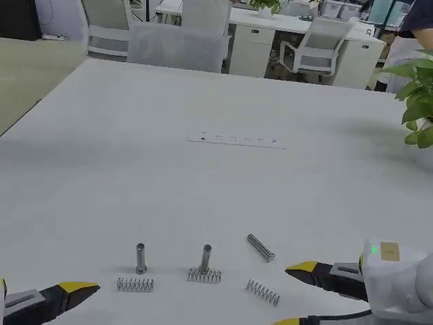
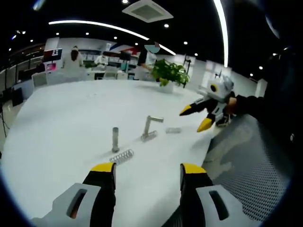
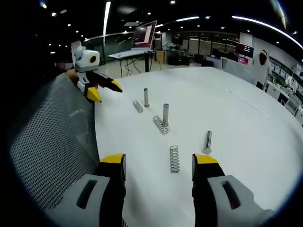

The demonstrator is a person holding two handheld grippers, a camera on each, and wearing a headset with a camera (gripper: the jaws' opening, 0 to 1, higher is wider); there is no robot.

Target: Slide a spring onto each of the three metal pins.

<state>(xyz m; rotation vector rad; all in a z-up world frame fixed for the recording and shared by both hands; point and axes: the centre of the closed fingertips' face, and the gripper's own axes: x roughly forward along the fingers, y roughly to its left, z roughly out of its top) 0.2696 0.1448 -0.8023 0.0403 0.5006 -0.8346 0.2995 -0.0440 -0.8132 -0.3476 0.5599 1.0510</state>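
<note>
Left tool (image 2: 147, 169) and right tool (image 3: 159, 160) hover wide and empty at the near bench (image 1: 203, 189) edge. Three springs (image 1: 135, 284) lie loose beside the pins (image 1: 140, 258).

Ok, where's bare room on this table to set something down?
Bare tabletop between the pins and the power strip, and beyond it to the far edge. Crowded near edge: pins, springs, left gripper, right gripper.

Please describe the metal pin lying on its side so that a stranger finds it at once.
On the large white table, three silver metal pins form a row near the front edge. The wanted pin is the rightmost; it alone lies on its side, while the other two stand upright.
</note>
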